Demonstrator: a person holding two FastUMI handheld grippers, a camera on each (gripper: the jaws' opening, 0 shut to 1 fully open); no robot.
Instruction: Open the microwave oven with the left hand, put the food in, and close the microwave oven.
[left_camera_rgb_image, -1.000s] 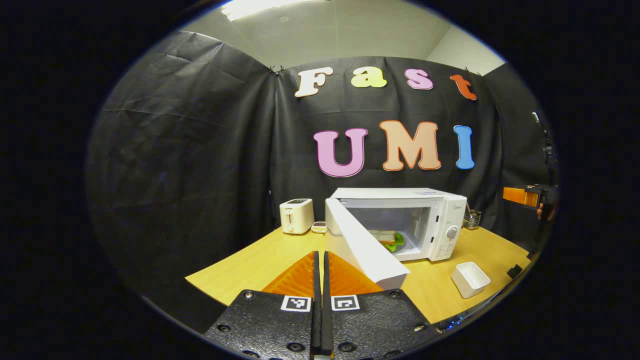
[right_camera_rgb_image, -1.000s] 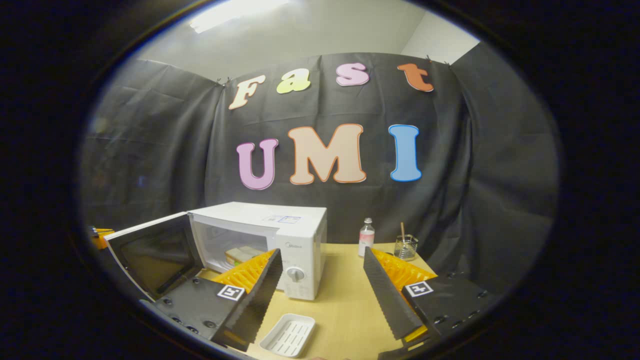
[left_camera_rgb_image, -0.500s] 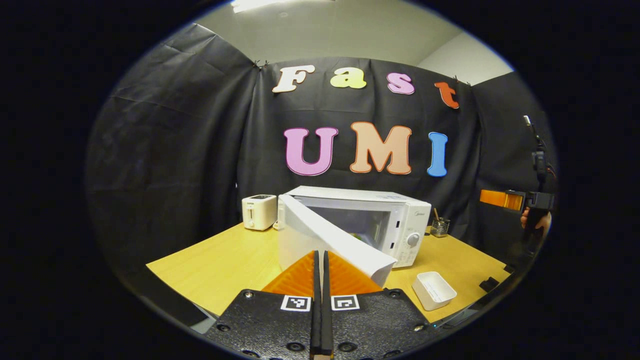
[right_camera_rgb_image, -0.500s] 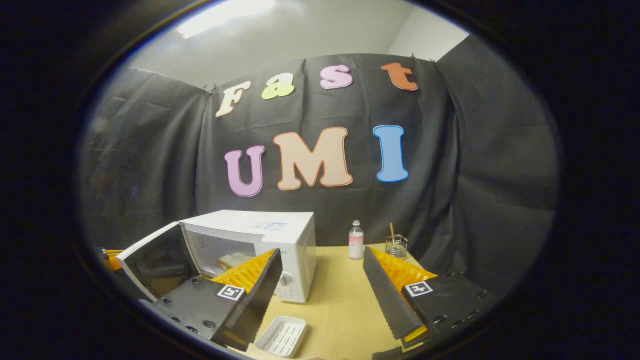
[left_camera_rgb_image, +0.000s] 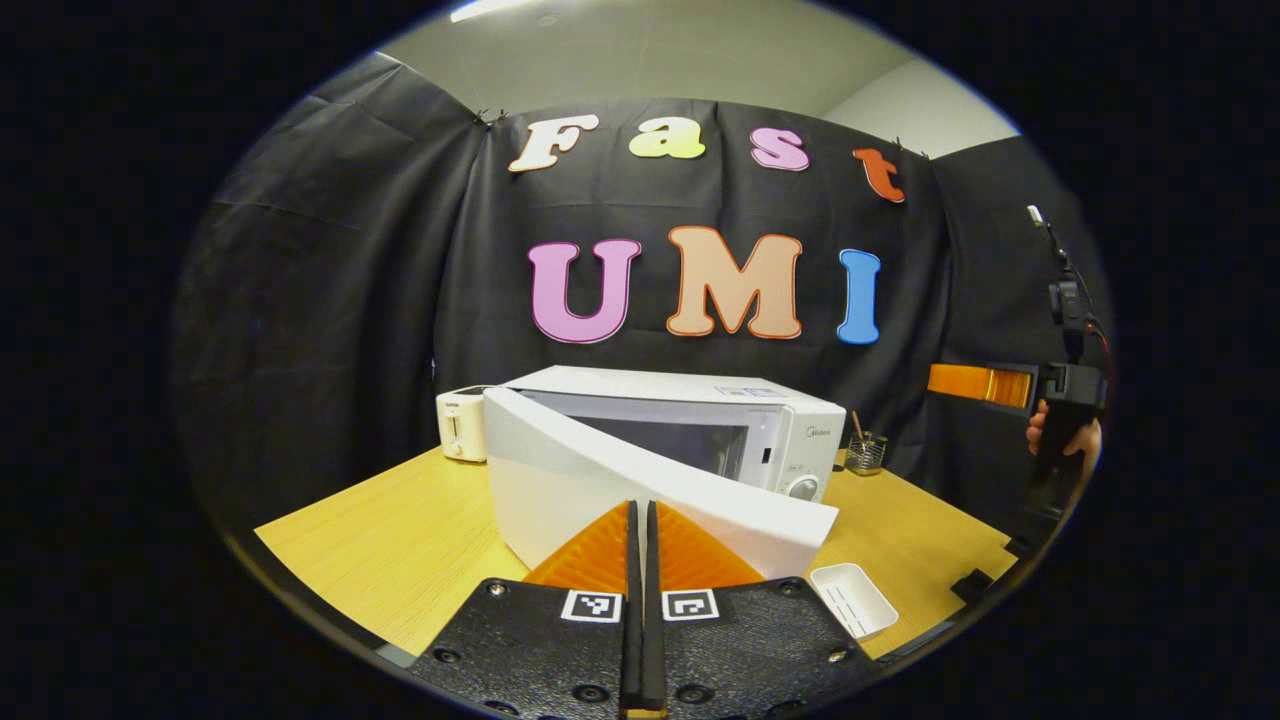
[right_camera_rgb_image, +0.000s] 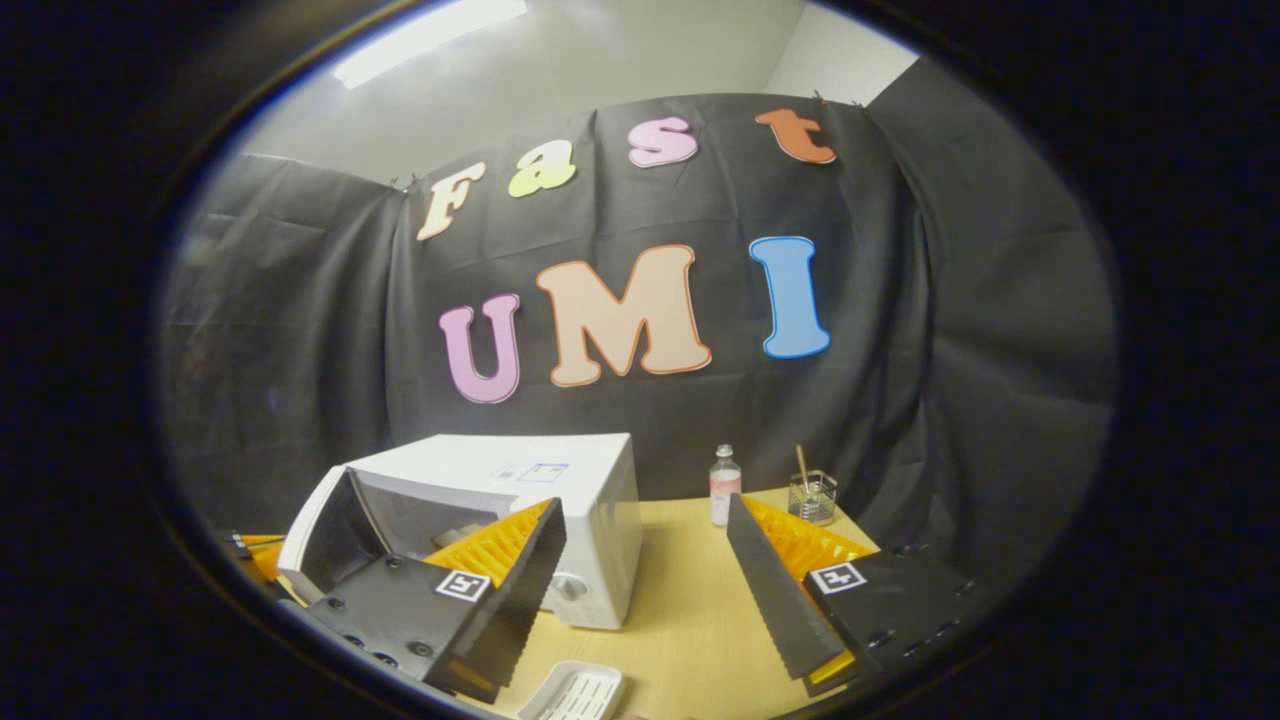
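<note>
**Door Partly Ajar, Food Hidden Inside**

At the bottom centre of the left gripper view, the left gripper (left_camera_rgb_image: 640, 520) has its ridged fingers pressed together against the smooth white microwave door (left_camera_rgb_image: 640, 480), which stands partly ajar. Lower right lies one ribbed white tray (left_camera_rgb_image: 852, 598). The boxy microwave (left_camera_rgb_image: 700, 420) sits mid-frame on the wooden table (left_camera_rgb_image: 400, 540); the food is probably inside, hidden. The right gripper (right_camera_rgb_image: 640, 590) has its fingers spread, empty. Behind: one toaster (left_camera_rgb_image: 460, 424), one bottle (right_camera_rgb_image: 724, 485), one glass cup (right_camera_rgb_image: 812, 496).

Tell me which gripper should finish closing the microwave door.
Left. The left gripper, fingers together, sits right at the outer face of the door, which stands ajar on the microwave. The right gripper is open, held back beside the control side, away from the door.
</note>
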